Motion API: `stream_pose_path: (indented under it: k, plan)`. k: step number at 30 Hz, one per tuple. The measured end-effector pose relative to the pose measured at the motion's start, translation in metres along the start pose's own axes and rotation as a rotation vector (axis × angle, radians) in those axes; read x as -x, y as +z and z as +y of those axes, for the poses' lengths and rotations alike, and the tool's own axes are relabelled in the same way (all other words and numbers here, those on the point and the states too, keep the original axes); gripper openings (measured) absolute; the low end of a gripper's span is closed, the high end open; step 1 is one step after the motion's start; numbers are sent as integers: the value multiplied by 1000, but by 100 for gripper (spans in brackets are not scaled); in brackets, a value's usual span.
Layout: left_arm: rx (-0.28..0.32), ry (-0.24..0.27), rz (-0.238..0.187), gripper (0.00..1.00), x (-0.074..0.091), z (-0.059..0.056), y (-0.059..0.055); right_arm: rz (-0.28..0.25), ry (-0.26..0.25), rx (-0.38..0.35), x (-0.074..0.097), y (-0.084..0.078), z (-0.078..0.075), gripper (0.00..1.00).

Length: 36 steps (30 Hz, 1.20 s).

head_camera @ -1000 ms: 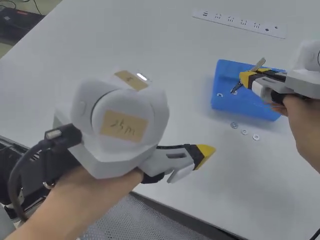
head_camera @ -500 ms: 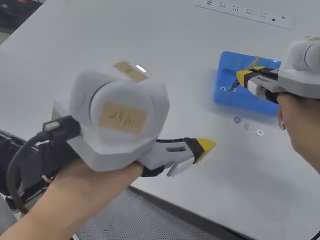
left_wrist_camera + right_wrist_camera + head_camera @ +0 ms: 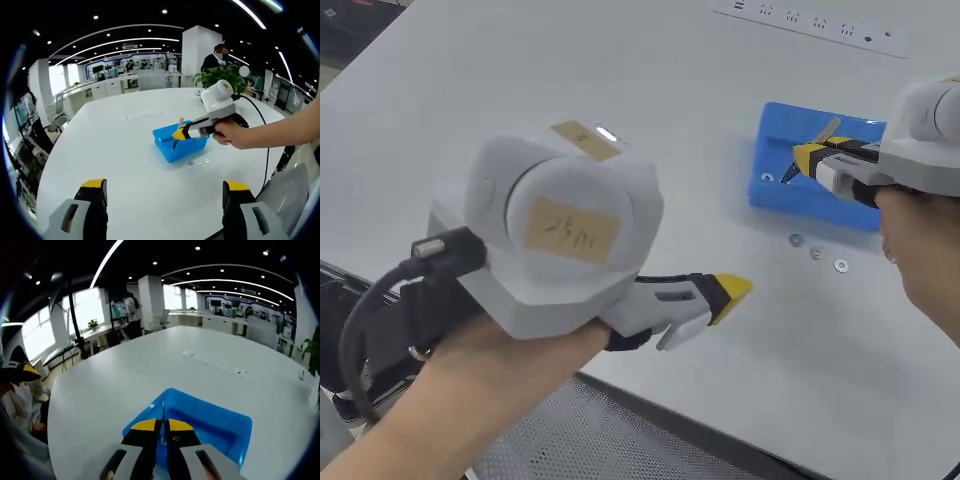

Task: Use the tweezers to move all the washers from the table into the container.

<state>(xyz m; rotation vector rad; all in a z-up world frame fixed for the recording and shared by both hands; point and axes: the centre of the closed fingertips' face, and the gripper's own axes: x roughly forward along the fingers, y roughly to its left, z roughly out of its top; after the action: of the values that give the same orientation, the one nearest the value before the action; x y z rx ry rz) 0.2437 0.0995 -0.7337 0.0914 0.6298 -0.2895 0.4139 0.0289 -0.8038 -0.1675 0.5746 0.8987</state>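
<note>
My right gripper (image 3: 807,160) is shut on thin metal tweezers (image 3: 788,176), whose tips point down into the blue container (image 3: 800,200). One small washer (image 3: 764,178) lies inside the container near its left wall. Three washers (image 3: 816,254) lie in a row on the white table just in front of the container. The right gripper view looks down the shut jaws (image 3: 162,426) and the tweezers (image 3: 162,412) into the container (image 3: 215,427). My left gripper (image 3: 715,305) hovers over the near table, open and holding nothing. Its own view shows the container (image 3: 182,147), the washers (image 3: 198,162) and the right gripper (image 3: 182,134).
A white power strip (image 3: 810,22) lies at the far side of the table (image 3: 570,70). The table's near edge runs along the bottom, with a grey mesh surface (image 3: 580,440) below it. A person stands by a potted plant (image 3: 225,75) beyond the table.
The head view has shifted a little. The right gripper stays over the container with the tweezers, and the left gripper has hardly moved.
</note>
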Motion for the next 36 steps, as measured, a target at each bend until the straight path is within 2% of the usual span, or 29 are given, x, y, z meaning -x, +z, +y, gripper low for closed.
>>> stream_pose_path:
  k: [9,12,17,22,26,29,36]
  plan:
    - [-14,8,-21,98,12,-4,4,-46,-28,16,27,15,2,2]
    - [-11,12,-24,98,16,-6,2,-79,-27,8,40,22,5,2]
    - [-6,16,-21,98,21,-11,-3,-102,-24,11,56,25,12,2]
    - [-18,16,-21,97,21,-15,-3,-97,-21,6,70,13,19,2]
    - [-26,17,-24,97,19,-17,0,-81,-22,-10,78,-4,20,2]
    - [-27,20,-27,97,16,-18,3,-62,-30,-15,78,-16,17,2]
    - [-22,28,-27,97,9,-20,8,-44,-34,-28,70,-28,12,2]
